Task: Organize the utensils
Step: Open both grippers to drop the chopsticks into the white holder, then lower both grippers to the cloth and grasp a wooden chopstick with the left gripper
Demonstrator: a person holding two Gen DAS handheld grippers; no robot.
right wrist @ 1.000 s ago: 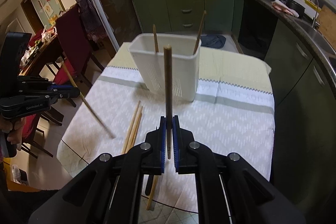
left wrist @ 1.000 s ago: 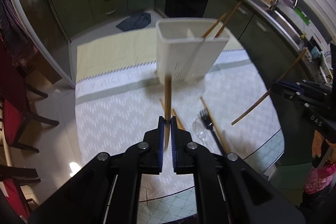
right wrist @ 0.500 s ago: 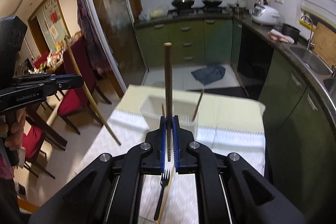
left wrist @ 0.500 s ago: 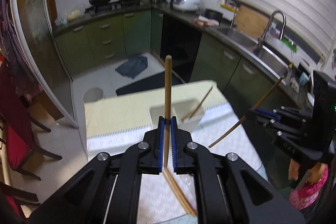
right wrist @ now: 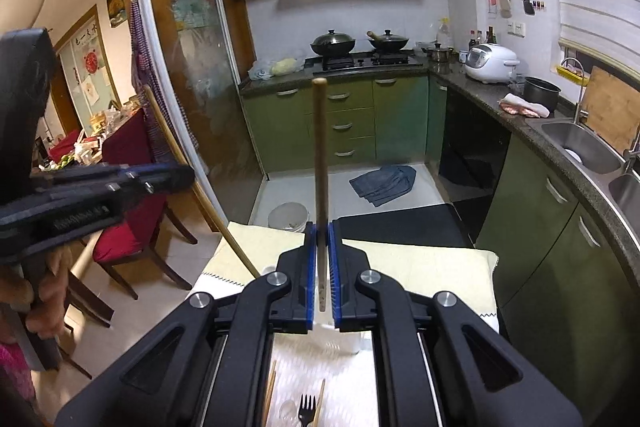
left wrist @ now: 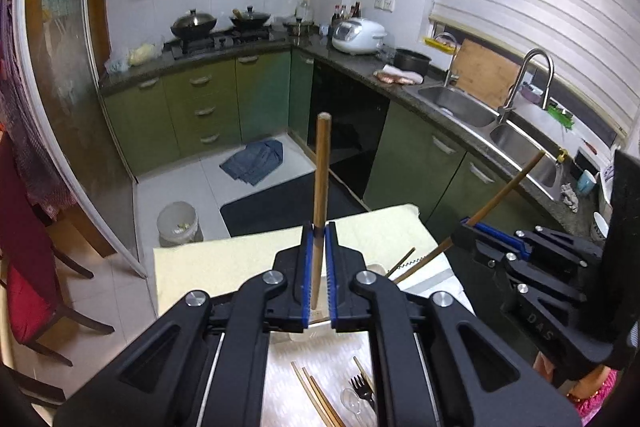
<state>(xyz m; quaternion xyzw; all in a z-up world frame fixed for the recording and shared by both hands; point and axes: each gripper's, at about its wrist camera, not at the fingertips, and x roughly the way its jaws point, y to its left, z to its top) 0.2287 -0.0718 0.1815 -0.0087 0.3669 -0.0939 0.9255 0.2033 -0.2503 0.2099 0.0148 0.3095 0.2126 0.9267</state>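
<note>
My left gripper (left wrist: pixel 319 233) is shut on a wooden chopstick (left wrist: pixel 321 171) that stands upright between its blue pads. My right gripper (right wrist: pixel 321 229) is shut on another wooden chopstick (right wrist: pixel 320 147), also upright. Both hang above the white utensil holder (left wrist: pixel 376 269), which is mostly hidden under the fingers. The right gripper also shows in the left wrist view (left wrist: pixel 472 227), and the left gripper in the right wrist view (right wrist: pixel 176 175). Loose chopsticks (left wrist: pixel 316 399), a black fork (left wrist: pixel 362 389) and a clear spoon (left wrist: pixel 350 401) lie on the table.
The table carries a white patterned cloth (right wrist: pixel 424 267) and ends near the green cabinets (left wrist: pixel 420 163). Red chairs (right wrist: pixel 132 227) stand at the left. A white bin (left wrist: pixel 178 223) and a blue rag (left wrist: pixel 254 161) are on the floor.
Both grippers have risen and tilted up over the holder, each still holding its chopstick. The holder has slid from the middle of the view to under the fingers.
</note>
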